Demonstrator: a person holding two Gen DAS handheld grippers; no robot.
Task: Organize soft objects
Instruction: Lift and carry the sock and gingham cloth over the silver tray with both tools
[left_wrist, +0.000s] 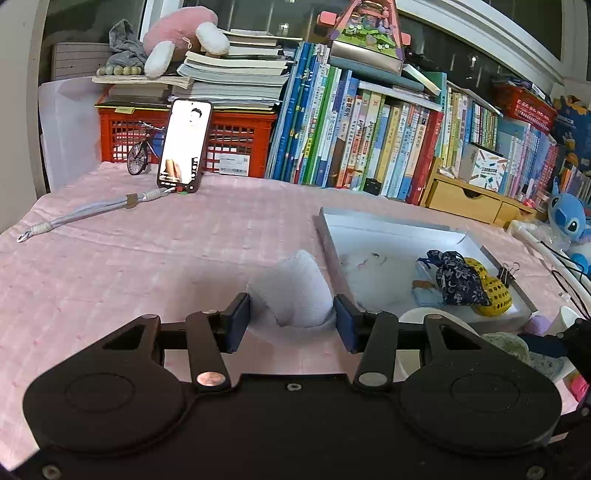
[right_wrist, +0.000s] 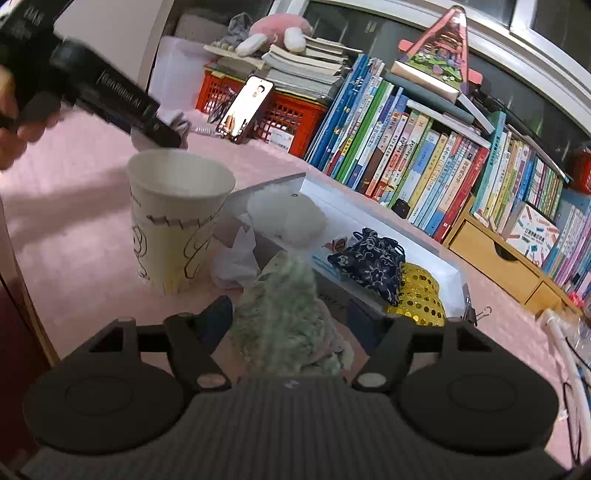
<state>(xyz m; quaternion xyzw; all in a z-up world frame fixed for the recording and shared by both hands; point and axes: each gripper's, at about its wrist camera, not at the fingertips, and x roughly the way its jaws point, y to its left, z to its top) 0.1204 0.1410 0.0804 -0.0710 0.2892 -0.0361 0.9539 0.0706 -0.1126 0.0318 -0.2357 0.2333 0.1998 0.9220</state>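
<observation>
White sock (left_wrist: 295, 291) sits between our left gripper (left_wrist: 291, 321) pads, apparently pinched; tray (left_wrist: 391, 225) lies just right; right gripper (right_wrist: 288, 325) holds green fluff (right_wrist: 284, 314).

On the pink cloth — one white tray (left_wrist: 399, 225), one paper cup (right_wrist: 177, 218), one propped phone (left_wrist: 184, 142) — and two pouches: one navy floral (right_wrist: 373, 262), one yellow sequined (right_wrist: 421, 295).

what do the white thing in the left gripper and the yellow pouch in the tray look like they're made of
White rolled sock: soft knitted or terry cloth, matte, judging by its fuzzy, slumped surface. Yellow sequinned pouch: fabric covered in shiny round sequins that catch the light. It lies in the shallow white tray.
</observation>
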